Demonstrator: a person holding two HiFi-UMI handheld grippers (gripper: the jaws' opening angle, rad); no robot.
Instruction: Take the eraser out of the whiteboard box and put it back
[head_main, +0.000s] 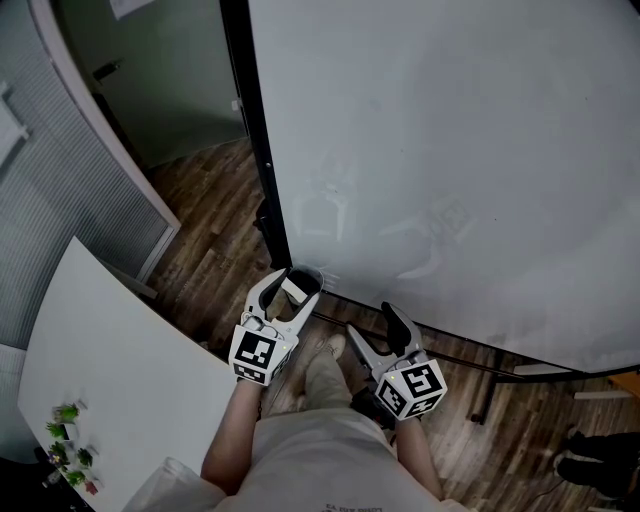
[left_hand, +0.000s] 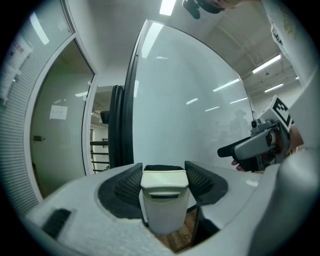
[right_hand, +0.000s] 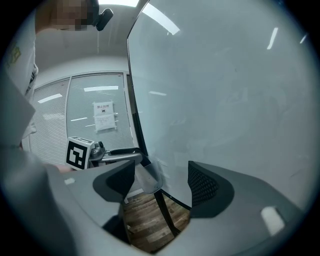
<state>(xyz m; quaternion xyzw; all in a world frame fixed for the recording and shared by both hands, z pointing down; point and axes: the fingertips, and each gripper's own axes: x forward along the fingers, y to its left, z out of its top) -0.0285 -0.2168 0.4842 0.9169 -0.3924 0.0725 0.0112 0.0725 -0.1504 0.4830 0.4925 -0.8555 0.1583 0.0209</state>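
Holding the white eraser (left_hand: 163, 200) between its dark pads, the left tool (head_main: 290, 292) is about half open and grips the eraser by both sides. It points at the bottom left corner of the big whiteboard (head_main: 450, 150), just beside the board's black frame (head_main: 255, 140). The eraser looks to be out of its box, so the step in hand seems to be the carry, with the putting back to come. The box itself is hard to make out; a dark rim shows right at the tool's tip, but it may or may not be the box. The next move will likely need the person to line the eraser up over the box, push it in gently, then let go. The right tool (head_main: 376, 327) is wide open and holds nothing, close beside the left one. A white surface (head_main: 110, 380) stands at the left with small green things (head_main: 66, 412) on it. The room has a brown wooden floor (head_main: 210, 200) and window blinds (head_main: 60, 200).
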